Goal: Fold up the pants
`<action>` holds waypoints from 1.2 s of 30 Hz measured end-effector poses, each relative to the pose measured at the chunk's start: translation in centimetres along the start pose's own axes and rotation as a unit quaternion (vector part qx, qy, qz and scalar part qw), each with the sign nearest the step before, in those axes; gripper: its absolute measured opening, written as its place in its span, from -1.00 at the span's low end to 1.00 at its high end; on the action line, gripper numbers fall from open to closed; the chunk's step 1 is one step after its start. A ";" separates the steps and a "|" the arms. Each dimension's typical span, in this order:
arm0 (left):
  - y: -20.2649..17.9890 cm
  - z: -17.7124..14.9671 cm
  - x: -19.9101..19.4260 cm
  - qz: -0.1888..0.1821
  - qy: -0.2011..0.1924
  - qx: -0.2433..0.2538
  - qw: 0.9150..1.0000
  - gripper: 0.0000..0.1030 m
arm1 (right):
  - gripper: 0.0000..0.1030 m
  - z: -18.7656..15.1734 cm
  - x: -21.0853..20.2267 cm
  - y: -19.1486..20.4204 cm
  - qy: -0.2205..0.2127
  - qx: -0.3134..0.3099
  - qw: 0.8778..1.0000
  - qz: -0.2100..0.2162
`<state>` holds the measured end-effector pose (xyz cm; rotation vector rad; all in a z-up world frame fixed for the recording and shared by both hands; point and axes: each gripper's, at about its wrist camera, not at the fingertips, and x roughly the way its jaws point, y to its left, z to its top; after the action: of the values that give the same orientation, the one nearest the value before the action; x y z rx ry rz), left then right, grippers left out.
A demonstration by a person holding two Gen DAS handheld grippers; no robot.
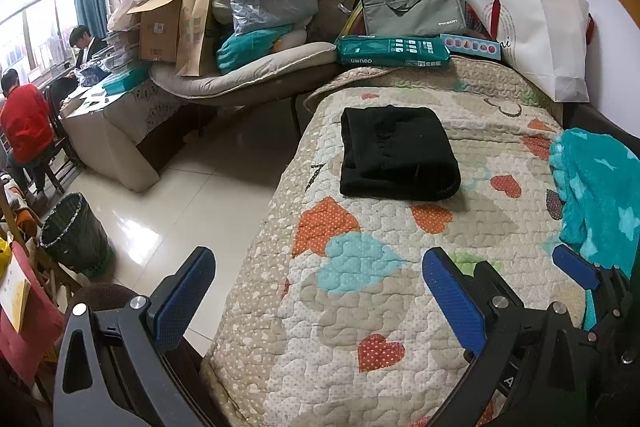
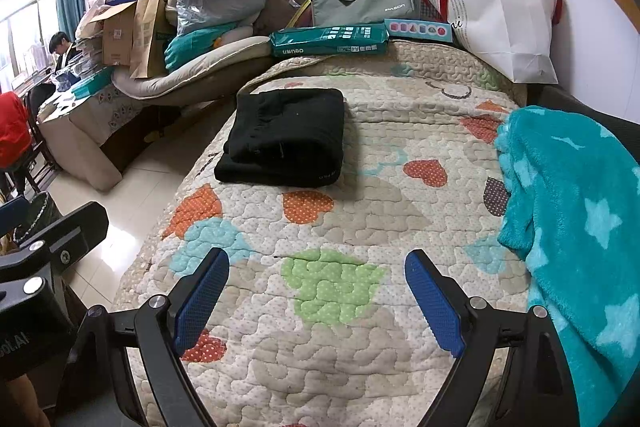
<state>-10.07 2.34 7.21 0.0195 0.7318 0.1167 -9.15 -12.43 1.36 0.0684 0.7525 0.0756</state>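
A: One bundle, nothing loose. The black pants (image 1: pixel 398 155) lie as a thick rectangle, folded over at least twice by the look of the stacked layers, flat on the heart-print quilt (image 1: pixel 352 291), towards its far left part near the bed's edge.

B: So you would call the folding done?

A: By my reading, yes, or as good as. No leg or waistband trails out. The lower layer sticks out a little past the upper one on the near left side in the right wrist view (image 2: pixel 286 141). If you want it tidier, squaring that edge is all that seems left.

B: And your claws?

A: Both empty. Your left gripper (image 1: pixel 318 297) has its blue pads spread wide, nothing between them but quilt. Your right gripper (image 2: pixel 318 301) is the same, pads wide apart over the green heart patch (image 2: pixel 334 285). Neither touches the pants.

B: Where do the pants sit from each?

A: Well ahead of both. From the left claw they lie forward and slightly right of centre; from the right claw, forward and off to the left. Bare quilt lies between.

B: Anything close by?

A: The teal star blanket (image 2: pixel 572 223) hangs just beside your right gripper's outer finger. A green paper pack (image 1: pixel 394 51) and a white bag (image 1: pixel 540 39) sit beyond the pants at the bed's far end, apart from them.
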 end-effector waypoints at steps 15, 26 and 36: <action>0.2 -0.2 0.2 -0.004 0.010 -0.004 1.000 1.00 | 0.81 -0.1 0.1 -0.1 0.001 0.001 1.000 -0.001; 0.3 -0.3 0.3 -0.005 0.014 -0.004 1.000 1.00 | 0.81 -0.2 0.0 -0.2 -0.002 0.002 1.000 -0.002; 0.6 -0.2 0.4 -0.003 0.017 -0.008 1.000 1.00 | 0.81 -0.2 -0.4 -0.1 -0.006 0.005 1.000 -0.006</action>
<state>-10.00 2.96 6.81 0.0000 0.7648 0.1171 -9.57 -12.61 1.53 0.0733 0.7410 0.0605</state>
